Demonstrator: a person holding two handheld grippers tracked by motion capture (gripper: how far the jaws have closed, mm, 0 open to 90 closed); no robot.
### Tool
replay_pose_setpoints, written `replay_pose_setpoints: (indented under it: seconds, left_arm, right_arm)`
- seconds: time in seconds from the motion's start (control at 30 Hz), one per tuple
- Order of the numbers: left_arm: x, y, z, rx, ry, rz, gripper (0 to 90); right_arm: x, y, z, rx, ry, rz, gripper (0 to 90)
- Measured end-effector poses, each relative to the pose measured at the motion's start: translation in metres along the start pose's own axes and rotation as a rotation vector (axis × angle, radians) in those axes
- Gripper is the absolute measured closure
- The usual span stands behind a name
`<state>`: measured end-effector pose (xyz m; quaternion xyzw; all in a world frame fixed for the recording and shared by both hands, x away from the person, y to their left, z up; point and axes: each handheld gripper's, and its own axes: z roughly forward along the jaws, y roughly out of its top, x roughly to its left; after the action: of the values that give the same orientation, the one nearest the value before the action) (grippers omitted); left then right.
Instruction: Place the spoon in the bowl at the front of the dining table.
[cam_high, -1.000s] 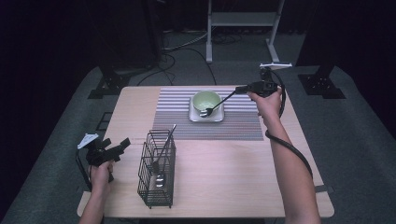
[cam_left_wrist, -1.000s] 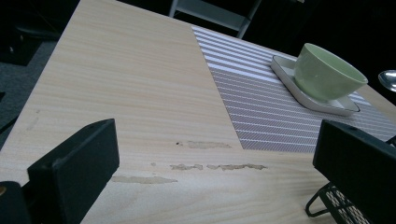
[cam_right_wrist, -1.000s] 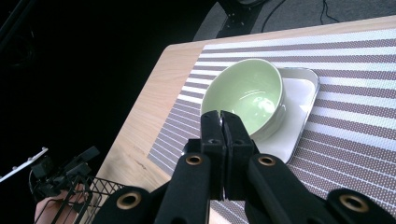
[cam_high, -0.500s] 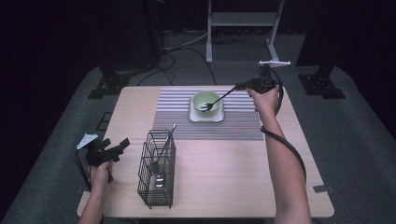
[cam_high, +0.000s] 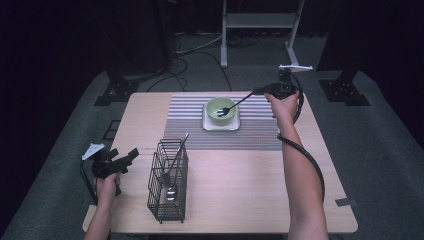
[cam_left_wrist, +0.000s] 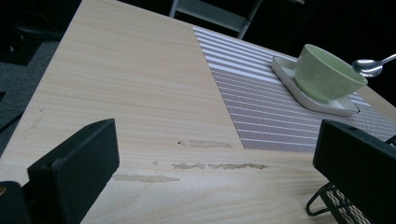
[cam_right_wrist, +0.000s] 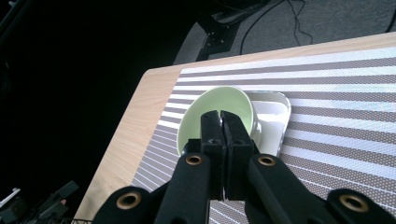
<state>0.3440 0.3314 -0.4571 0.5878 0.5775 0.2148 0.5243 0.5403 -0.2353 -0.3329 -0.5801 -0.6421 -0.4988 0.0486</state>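
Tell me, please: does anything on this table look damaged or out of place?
Yes: the table has pale scuffed patches where the surface looks worn off, near the corner of the striped mat. The bowl sits upright on its plate; nothing is spilled.

— What's it all standing on?
— A pale wooden table (cam_high: 250, 185). A grey-and-white striped placemat (cam_high: 192, 125) lies across its far half.
— Anything nearer?
— A black wire cutlery basket (cam_high: 167, 187) stands on the bare wood, close to the front left.
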Motion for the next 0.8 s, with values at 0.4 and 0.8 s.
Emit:
replay_pose_setpoints:
  seconds: [0.4, 0.8]
  left_arm:
    - [-0.001, 0.0, 0.0, -0.002, -0.001, 0.001, 0.0]
    - [-0.001, 0.0, 0.001, 0.0, 0.001, 0.006, 0.0]
  right_arm:
    - [-0.008, -0.003, 0.004, -0.017, -0.019, 0.016, 88.8]
    - [-0.015, -0.007, 0.017, -0.016, -0.049, 0.034, 88.8]
